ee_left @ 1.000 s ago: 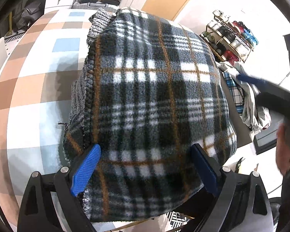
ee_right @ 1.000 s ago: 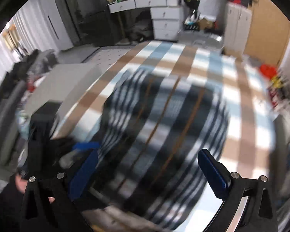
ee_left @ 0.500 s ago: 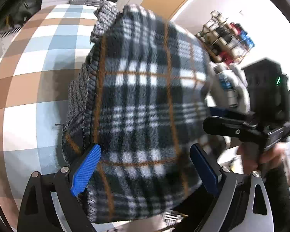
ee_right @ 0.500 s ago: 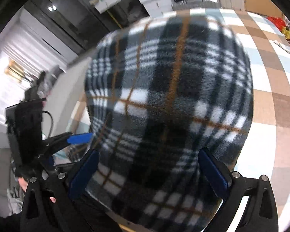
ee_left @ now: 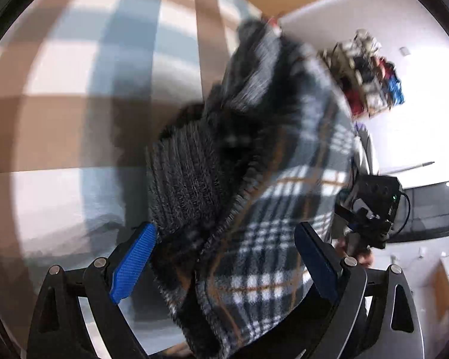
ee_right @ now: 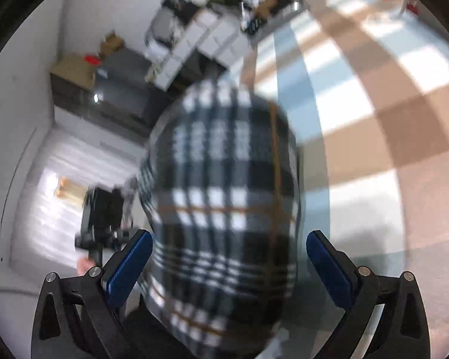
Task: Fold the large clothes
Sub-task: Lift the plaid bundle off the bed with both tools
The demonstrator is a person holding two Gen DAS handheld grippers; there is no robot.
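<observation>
A folded black, white and orange plaid fleece garment (ee_left: 284, 197) with a grey ribbed knit edge (ee_left: 188, 185) lies bunched on the checked tablecloth (ee_left: 60, 119). My left gripper (ee_left: 224, 233) is open and straddles the garment's near end, blue pads on either side. My right gripper (ee_right: 229, 236) is also open, with the same garment (ee_right: 221, 185) between its fingers and a gap at the right pad. Each gripper shows in the other's view, held by a hand: the right gripper (ee_left: 365, 224) and the left gripper (ee_right: 98, 224). Both views are blurred.
The brown, blue and white checked cloth (ee_right: 374, 104) covers the table around the garment. A shoe rack (ee_left: 368, 77) stands against the white wall beyond the table. White drawer units (ee_right: 200, 39) and dark cabinets stand at the far side of the room.
Both views have rolled and shifted. In the left wrist view the grey knit edge now faces the camera and the garment looks narrower. The right gripper has dropped lower beside it.
</observation>
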